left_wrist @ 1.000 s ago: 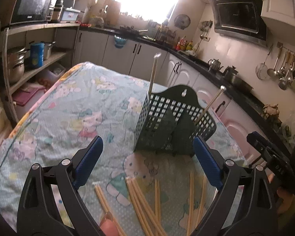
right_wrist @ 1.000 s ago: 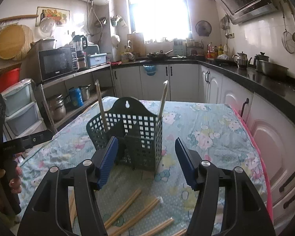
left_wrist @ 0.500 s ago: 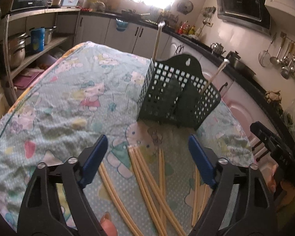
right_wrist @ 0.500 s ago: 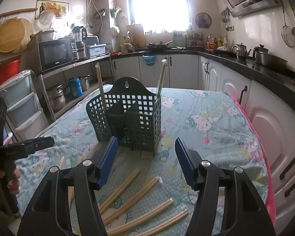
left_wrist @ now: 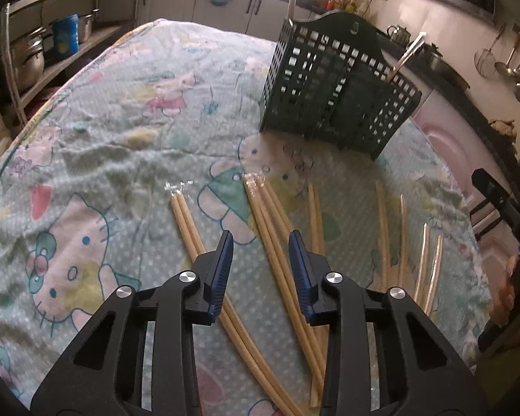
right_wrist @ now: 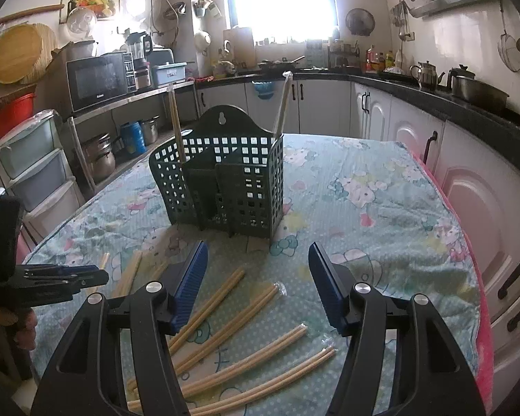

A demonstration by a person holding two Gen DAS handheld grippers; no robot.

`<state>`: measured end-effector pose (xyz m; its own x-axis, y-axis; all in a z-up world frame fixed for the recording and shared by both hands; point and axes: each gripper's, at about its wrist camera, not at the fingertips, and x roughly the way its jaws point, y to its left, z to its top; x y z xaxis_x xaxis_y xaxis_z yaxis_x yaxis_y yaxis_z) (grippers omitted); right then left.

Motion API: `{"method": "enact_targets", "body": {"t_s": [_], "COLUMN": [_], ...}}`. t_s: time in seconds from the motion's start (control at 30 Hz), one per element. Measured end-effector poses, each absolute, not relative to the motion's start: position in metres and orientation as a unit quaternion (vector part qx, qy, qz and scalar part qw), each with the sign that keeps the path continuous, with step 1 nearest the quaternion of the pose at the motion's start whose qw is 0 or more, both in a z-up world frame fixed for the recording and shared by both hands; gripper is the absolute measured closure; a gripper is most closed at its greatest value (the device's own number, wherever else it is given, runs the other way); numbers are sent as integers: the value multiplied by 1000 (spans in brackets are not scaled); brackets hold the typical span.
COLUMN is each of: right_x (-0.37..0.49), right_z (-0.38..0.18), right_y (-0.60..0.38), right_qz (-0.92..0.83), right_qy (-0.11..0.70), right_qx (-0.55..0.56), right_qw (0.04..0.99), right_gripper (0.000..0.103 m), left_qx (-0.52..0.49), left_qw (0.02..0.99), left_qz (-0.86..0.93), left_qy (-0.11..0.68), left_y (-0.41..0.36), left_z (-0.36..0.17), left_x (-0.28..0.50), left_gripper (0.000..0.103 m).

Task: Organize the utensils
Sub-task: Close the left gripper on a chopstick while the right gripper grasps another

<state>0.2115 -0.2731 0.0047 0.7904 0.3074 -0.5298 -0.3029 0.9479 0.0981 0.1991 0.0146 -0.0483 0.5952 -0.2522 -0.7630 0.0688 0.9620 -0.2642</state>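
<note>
A dark green perforated utensil holder (left_wrist: 339, 93) (right_wrist: 225, 180) stands upright on the table with two wrapped chopstick pairs (right_wrist: 175, 121) sticking out of it. Several wrapped pairs of wooden chopsticks (left_wrist: 277, 242) (right_wrist: 225, 315) lie flat on the cloth in front of it. My left gripper (left_wrist: 260, 242) is low over the chopsticks, its jaws narrowed around one pair (left_wrist: 270, 228) but apart from it and holding nothing. It shows at the left edge of the right wrist view (right_wrist: 69, 274). My right gripper (right_wrist: 258, 256) is wide open and empty, above the chopsticks and short of the holder.
The table wears a Hello Kitty cloth (left_wrist: 121, 131) (right_wrist: 381, 208). Shelves with pots and a microwave (right_wrist: 97, 83) stand to the left. White cabinets and a black counter (right_wrist: 450, 104) run along the right. The right gripper body (left_wrist: 502, 208) shows at the right edge.
My left gripper has tilted down and dropped toward the chopsticks, and its jaws have narrowed from wide open. My right gripper has risen slightly and stayed wide open.
</note>
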Motion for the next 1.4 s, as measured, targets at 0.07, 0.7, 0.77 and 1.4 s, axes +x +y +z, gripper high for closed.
{"method": "enact_targets", "body": {"t_s": [0.07, 0.7, 0.77, 1.4], "right_x": [212, 244, 247, 292], "right_z": [1, -45, -50, -75], "right_y": [-273, -264, -263, -248], "right_qz": [163, 156, 159, 128], "right_qy": [284, 378, 389, 455], "right_qx": [4, -9, -8, 9], "right_qw": [945, 913, 907, 881], "right_gripper": [45, 45, 45, 76], "left_qx": [-99, -64, -63, -106], "left_qw": [884, 882, 881, 873], "left_qz": [-90, -66, -66, -68], "left_qy": [447, 463, 463, 470], "left_y": [12, -1, -2, 10], "left_z": [-52, -64, -64, -69], "left_x": [201, 237, 241, 272], "left_gripper": [78, 83, 83, 92]}}
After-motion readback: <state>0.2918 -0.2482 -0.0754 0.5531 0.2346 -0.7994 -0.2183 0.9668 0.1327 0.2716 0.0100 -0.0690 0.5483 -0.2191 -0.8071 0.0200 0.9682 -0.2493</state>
